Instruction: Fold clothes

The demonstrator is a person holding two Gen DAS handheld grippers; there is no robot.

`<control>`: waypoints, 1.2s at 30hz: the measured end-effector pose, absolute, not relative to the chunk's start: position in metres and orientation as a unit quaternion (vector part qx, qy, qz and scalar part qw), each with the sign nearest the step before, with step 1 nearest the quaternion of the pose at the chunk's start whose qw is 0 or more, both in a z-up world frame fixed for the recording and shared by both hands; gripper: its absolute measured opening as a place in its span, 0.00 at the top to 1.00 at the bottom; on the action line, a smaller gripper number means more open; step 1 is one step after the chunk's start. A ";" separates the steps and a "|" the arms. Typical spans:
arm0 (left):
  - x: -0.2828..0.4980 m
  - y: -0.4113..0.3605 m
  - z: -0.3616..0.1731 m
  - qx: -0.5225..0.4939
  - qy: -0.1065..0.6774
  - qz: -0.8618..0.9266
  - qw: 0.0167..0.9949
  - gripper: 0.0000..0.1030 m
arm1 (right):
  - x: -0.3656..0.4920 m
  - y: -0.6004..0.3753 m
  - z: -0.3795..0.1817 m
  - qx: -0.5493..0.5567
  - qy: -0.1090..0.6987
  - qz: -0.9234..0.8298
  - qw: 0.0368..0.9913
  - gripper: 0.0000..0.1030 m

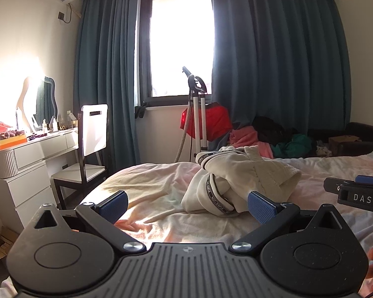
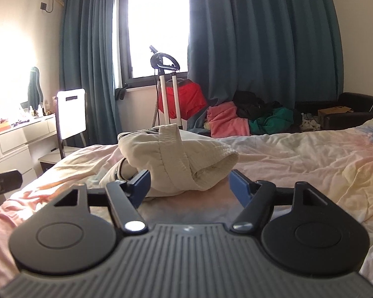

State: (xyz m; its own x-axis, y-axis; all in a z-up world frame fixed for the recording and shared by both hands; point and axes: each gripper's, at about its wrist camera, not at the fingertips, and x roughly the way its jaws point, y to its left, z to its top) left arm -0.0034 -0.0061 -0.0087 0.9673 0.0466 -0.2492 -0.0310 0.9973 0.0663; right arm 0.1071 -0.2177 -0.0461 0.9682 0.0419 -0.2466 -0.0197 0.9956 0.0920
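Left gripper [image 1: 186,204], seen from its own wrist camera: jaws spread wide with nothing between the blue pads [image 1: 259,207], held low over the bed [image 1: 149,198]; the right-hand pad lies just at the near edge of a crumpled cream garment [image 1: 238,176]. Right gripper [image 2: 189,186], seen from its wrist camera: jaws likewise spread wide and gripping nothing, with the near hem of the same cream garment [image 2: 176,159] lying between and just ahead of its pads; whether a pad touches the cloth cannot be told. The garment is heaped, unfolded, near the middle of the bed, its trim printed with dark lettering. The right gripper's black body, marked "DAS", enters the left view at the right edge [image 1: 358,196]. Beyond the bed: a garment steamer [image 1: 197,114] on its stand before the window [image 1: 181,44], blue curtains [image 1: 273,62], a pile of coloured clothes [image 2: 248,119], a white chair [image 1: 93,134] and a dressing table [image 1: 24,156].
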 end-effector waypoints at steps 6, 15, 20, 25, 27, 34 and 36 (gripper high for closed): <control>0.000 -0.005 -0.014 0.021 0.134 0.001 0.991 0.00 | 0.104 -0.213 -0.044 0.027 0.123 0.015 0.992 0.56; 0.003 -0.008 -0.023 -0.009 0.125 -0.021 0.992 0.00 | 0.104 -0.232 -0.036 0.070 0.138 -0.008 0.988 0.78; 0.023 -0.022 -0.033 0.006 0.141 -0.028 0.990 0.01 | 0.102 -0.247 -0.033 0.105 0.142 -0.022 0.984 0.78; 0.081 -0.054 -0.032 0.015 0.143 -0.037 0.989 0.05 | 0.105 -0.261 -0.036 0.120 0.143 -0.046 0.981 0.78; 0.116 -0.076 -0.030 0.026 0.146 -0.033 0.988 0.05 | 0.109 -0.266 -0.040 0.119 0.148 -0.052 0.980 0.78; 0.257 -0.152 -0.039 0.081 0.175 0.007 0.981 0.08 | 0.136 -0.288 -0.066 0.147 0.183 -0.063 0.970 0.78; 0.293 -0.164 -0.045 0.088 0.188 0.025 0.978 0.08 | 0.147 -0.294 -0.075 0.154 0.191 -0.066 0.967 0.77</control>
